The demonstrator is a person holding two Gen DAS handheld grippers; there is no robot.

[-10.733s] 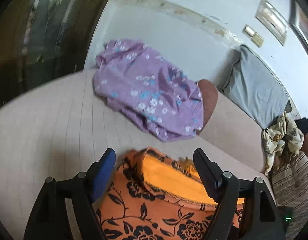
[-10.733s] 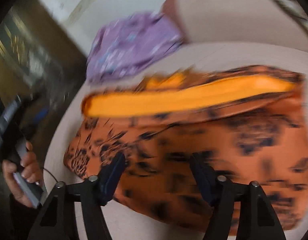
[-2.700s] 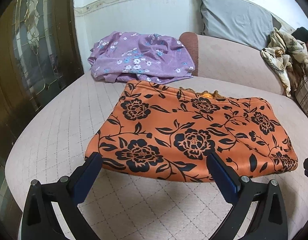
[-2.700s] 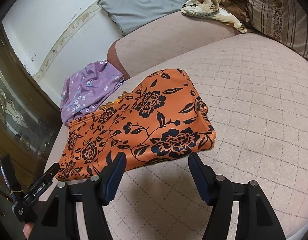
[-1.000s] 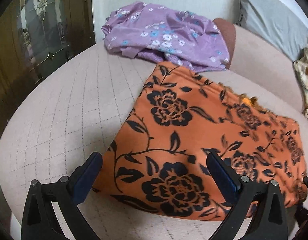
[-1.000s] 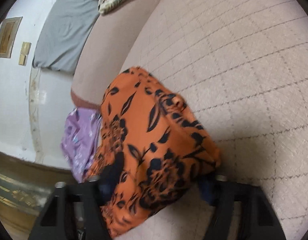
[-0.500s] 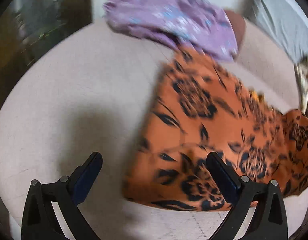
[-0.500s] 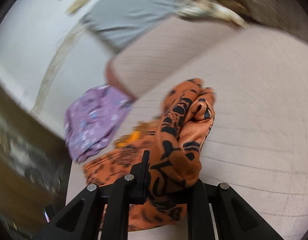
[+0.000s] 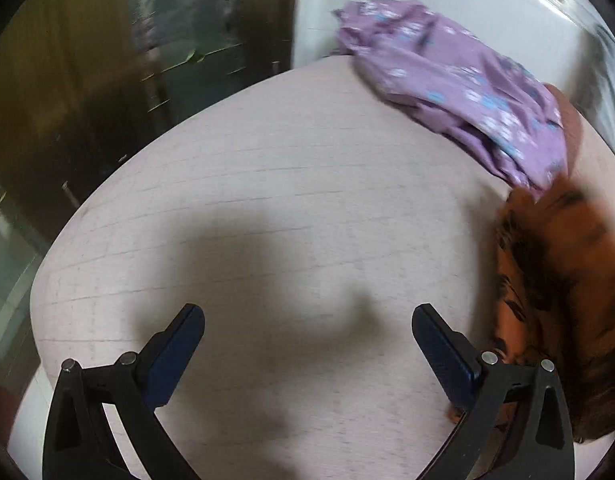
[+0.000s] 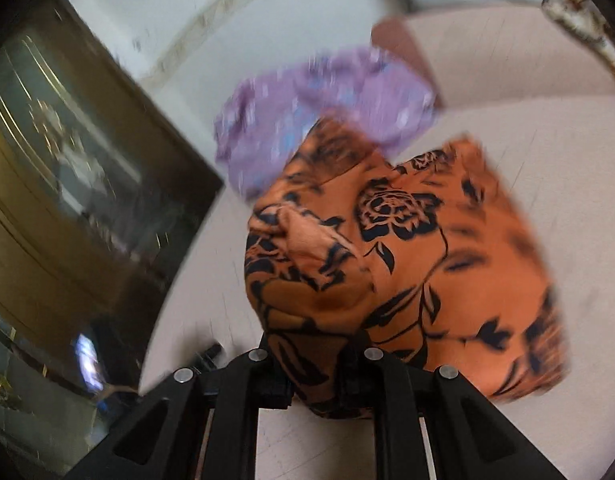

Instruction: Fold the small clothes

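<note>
Right now the right gripper (image 10: 315,360) is pinching a bunched fold of the orange floral garment (image 10: 407,264); its jaws closed onto that cloth within the last second, and the fabric fills the narrow gap between them. From the pinch the garment fans away toward its far edge, which is blurred, with one corner reaching toward the purple floral cloth (image 10: 319,108) behind it. That purple cloth lies at the back rim of the quilted beige cushion (image 10: 567,184), against the white wall (image 10: 187,12).

Seen from the left wrist, the left gripper (image 9: 307,336) has its jaws spread wide with nothing between them, hovering over bare cushion (image 9: 287,200). The orange garment (image 9: 555,280) sits just beside the left gripper's right-hand finger, at the picture's right edge. Between the garment and the cushion's rounded left rim the quilted surface is open. Beyond that rim stands a dark glass-panelled door (image 9: 107,80).
</note>
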